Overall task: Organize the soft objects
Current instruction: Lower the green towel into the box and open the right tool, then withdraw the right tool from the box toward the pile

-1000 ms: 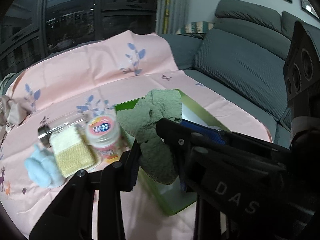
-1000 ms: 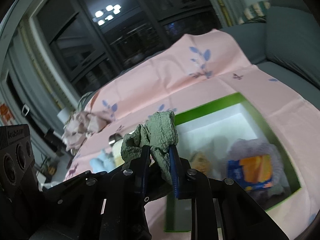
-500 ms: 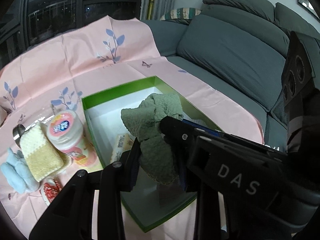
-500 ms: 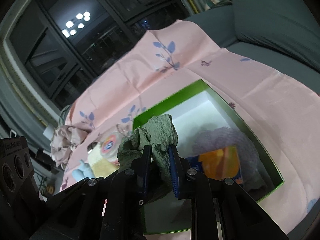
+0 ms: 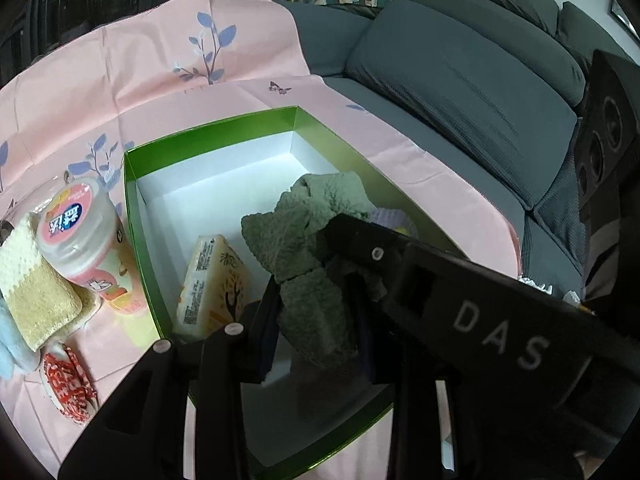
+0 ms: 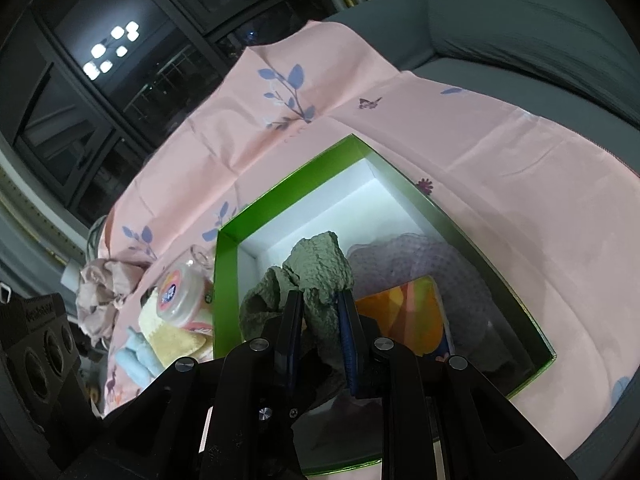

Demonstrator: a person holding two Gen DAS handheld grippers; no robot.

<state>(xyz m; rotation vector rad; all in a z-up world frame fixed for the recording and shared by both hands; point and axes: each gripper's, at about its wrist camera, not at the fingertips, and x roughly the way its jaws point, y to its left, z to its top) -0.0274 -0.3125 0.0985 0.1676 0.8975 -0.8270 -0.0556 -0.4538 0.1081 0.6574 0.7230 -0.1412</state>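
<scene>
Both grippers, left [image 5: 316, 316] and right [image 6: 320, 320], pinch the green cloth [image 5: 308, 240]; lower it into the box [image 5: 208, 132] beneath the jaws before letting go.

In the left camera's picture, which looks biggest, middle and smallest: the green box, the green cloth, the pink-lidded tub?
1. Green box
2. Green cloth, though it sits nearest the camera
3. Pink-lidded tub, clearly smallest
</scene>
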